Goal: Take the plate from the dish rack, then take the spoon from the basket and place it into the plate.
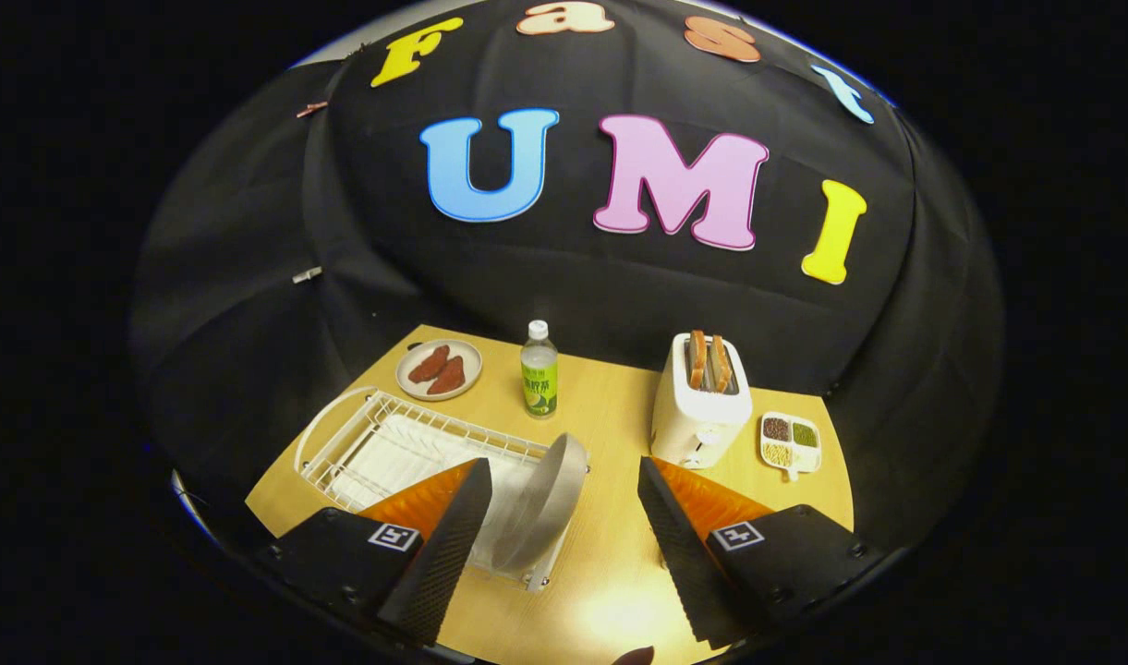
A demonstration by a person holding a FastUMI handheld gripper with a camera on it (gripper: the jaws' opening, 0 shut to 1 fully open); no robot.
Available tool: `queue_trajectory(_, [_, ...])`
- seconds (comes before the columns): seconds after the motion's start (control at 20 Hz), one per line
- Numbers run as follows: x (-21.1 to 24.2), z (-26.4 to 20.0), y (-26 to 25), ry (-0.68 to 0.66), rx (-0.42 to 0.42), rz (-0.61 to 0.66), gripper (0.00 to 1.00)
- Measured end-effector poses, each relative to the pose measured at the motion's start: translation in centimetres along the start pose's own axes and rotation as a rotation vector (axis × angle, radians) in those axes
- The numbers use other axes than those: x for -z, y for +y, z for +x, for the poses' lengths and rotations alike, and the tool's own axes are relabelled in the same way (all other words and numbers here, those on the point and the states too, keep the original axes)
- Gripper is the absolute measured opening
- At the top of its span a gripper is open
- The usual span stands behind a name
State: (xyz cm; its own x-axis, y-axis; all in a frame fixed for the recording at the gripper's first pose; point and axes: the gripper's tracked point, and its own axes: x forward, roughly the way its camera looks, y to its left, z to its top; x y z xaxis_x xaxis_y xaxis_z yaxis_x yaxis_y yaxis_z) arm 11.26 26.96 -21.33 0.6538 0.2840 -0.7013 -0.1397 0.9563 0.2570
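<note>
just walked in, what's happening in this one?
A person is holding the gripper open above the wooden table, fingers spread. The grey plate stands on edge in the white dish rack, between the fingers and near the left one, not gripped. A toaster, a bottle and a plate of food sit beyond.

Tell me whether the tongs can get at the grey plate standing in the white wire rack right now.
Probably yes. The tongs are open, and the round grey plate stands on edge in the white wire dish rack just ahead, between the fingers, with nothing in between.
</note>
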Motion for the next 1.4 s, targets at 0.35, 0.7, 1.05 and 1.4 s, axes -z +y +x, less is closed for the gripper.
queue_trajectory(0.35, [5.2,5.9,0.2,0.185,0.108,-0.003,0.98])
queue_trajectory(0.7, [8.0,9.0,0.4,0.282,0.183,0.019,0.85])
queue_trajectory(1.05, [9.5,10.0,-0.4,0.331,0.307,0.054,0.43])
queue_trajectory(1.4, [7.4,9.8,0.2,0.296,0.377,-0.003,0.3])
